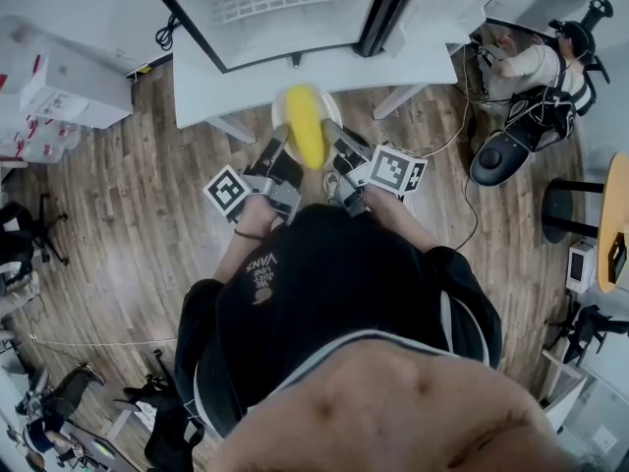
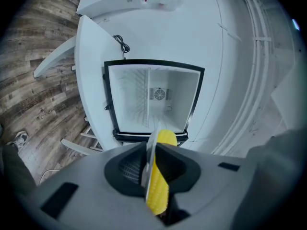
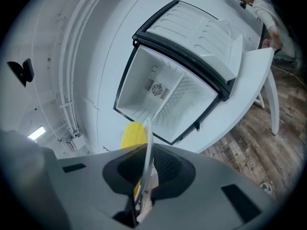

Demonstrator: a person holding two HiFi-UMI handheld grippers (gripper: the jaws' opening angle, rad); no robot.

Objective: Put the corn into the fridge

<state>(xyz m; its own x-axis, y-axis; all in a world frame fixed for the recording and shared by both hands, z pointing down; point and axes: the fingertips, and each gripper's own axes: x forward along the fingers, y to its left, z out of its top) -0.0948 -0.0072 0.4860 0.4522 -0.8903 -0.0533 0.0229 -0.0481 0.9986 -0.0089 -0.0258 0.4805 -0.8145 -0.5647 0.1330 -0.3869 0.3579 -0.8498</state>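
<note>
Clamping opposite rim edges of round white plate (image 1: pixel 284 113) with left gripper (image 1: pixel 283 155) and right gripper (image 1: pixel 337 150), likely to carry yellow corn cob (image 1: pixel 307 126) level into open white fridge (image 1: pixel 285 13).

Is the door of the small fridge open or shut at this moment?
Open. The fridge shows its bare white inside with the back fan, and its door is swung aside.

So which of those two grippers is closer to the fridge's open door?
The right gripper, on the plate rim: the door hangs open on its side, and the left gripper sits opposite.
</note>
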